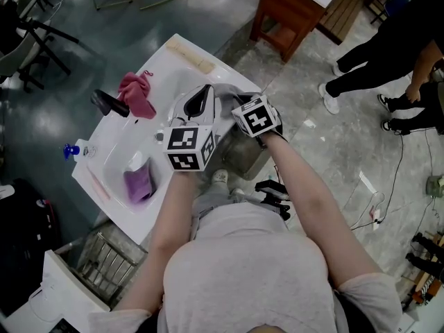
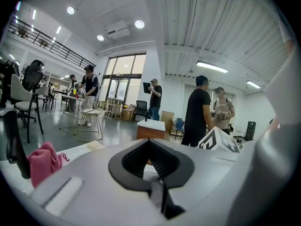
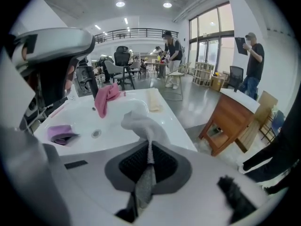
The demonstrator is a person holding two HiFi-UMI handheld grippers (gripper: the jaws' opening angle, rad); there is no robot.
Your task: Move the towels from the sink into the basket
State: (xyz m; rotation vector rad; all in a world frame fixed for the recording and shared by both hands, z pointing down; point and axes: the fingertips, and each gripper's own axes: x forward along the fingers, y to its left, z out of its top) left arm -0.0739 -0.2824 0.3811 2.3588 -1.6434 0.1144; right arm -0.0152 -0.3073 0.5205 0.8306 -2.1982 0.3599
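A grey-white towel (image 3: 141, 122) hangs over the near right part of the white sink (image 1: 118, 159). My right gripper (image 3: 146, 173) is shut on it, with cloth pinched in the seam of its pads. My left gripper (image 2: 157, 192) is shut too, and a thin grey strip of the same towel (image 1: 232, 91) shows between its pads. In the head view both grippers, left (image 1: 207, 92) and right (image 1: 236, 101), meet above the sink's far right edge. A pink towel (image 1: 137, 94) lies by the black faucet (image 1: 111, 103). A purple towel (image 1: 139, 183) sits in the basin. The wire basket (image 1: 107, 261) stands on the floor at lower left.
A blue bottle (image 1: 71, 150) stands on the sink's left corner and a beige bar (image 1: 191, 55) lies on its far rim. A wooden cabinet (image 1: 291, 12) is beyond the sink. People (image 1: 388, 61) stand at the right, with cables on the floor there.
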